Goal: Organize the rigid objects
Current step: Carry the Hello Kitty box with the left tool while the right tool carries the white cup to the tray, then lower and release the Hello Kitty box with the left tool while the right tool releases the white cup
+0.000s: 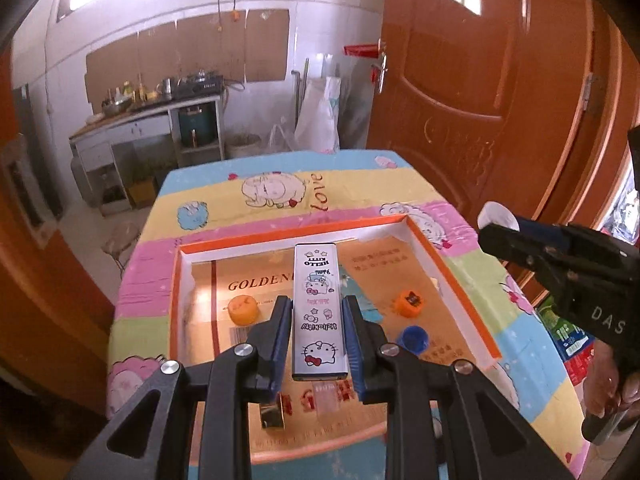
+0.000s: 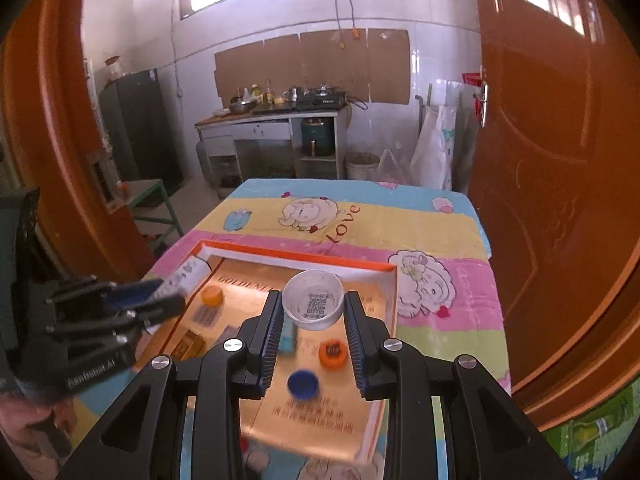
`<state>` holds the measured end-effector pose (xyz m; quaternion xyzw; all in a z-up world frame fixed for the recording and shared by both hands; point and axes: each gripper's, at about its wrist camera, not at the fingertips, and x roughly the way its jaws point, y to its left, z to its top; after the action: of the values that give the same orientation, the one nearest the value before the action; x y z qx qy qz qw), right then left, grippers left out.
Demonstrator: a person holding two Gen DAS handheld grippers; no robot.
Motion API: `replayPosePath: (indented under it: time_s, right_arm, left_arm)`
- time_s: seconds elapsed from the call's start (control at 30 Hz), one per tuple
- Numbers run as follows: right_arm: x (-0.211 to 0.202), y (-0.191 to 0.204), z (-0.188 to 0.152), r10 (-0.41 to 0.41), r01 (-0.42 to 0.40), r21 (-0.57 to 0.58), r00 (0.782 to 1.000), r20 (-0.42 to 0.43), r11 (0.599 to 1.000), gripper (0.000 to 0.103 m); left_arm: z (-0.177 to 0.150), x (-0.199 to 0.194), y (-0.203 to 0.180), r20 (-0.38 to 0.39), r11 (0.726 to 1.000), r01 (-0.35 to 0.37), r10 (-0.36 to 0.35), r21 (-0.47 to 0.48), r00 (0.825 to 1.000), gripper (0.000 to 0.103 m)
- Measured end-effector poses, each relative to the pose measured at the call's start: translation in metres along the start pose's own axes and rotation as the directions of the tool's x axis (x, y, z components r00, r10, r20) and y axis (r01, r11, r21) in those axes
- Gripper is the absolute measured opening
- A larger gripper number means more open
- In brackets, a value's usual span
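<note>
Two grippers are both loaded above the shallow orange-rimmed box [image 1: 454,276] on the cartoon-print tablecloth [image 1: 272,216]. The left gripper [image 1: 316,320] is closed on a long Hello Kitty case [image 1: 318,308], pinched at its near half with the far end sticking out over the middle of the box. The right gripper [image 2: 312,312] has its jaws pressed against the sides of a white lid [image 2: 313,299], open side up with a QR code inside, held over the far right part of the box. Already lying on the box floor are an orange cap [image 1: 242,310] at the left, a second orange cap [image 1: 409,301] at the right, a blue cap [image 1: 413,338] near it, a small gold block [image 1: 272,414] at the near edge, and a pale blue piece [image 2: 287,334] I cannot identify. By my reading the sorting is well along: several pieces are in, and what remains in view is setting down the case and the lid.
</note>
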<state>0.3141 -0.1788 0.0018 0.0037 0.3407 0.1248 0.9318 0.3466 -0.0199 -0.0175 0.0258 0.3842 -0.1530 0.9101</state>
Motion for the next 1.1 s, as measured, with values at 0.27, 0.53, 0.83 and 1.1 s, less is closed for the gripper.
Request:
replayPosePath:
  time_s: [0.27,0.53,0.83,1.1]
  right_arm:
    - [0.067,-0.011,0.016,0.012,-0.009,0.033,0.998,-0.068,0.999,0.031]
    - [0.128,-0.017,0.015,-0.012,0.022,0.056,0.985,-0.169,0.998,0.031]
    - [0.158,-0.029,0.001,-0.028,0.049,0.081,0.969,-0.247,0.995,0.031]
    - [0.166,-0.028,-0.003,-0.031,0.055,0.083,0.964,-0.264,0.995,0.031]
  left_arm:
    - [0.012,0.051,0.012,-0.053,1.0,-0.023,0.021,-0.022,0.998,0.026]
    - [0.016,0.084,0.023,-0.093,0.998,-0.015,0.009,-0.054,0.996,0.026]
    - [0.011,0.108,0.024,-0.143,0.998,-0.015,0.008,-0.054,0.99,0.026]
    - [0.011,0.114,0.028,-0.162,0.996,-0.026,0.013,-0.079,0.987,0.026]
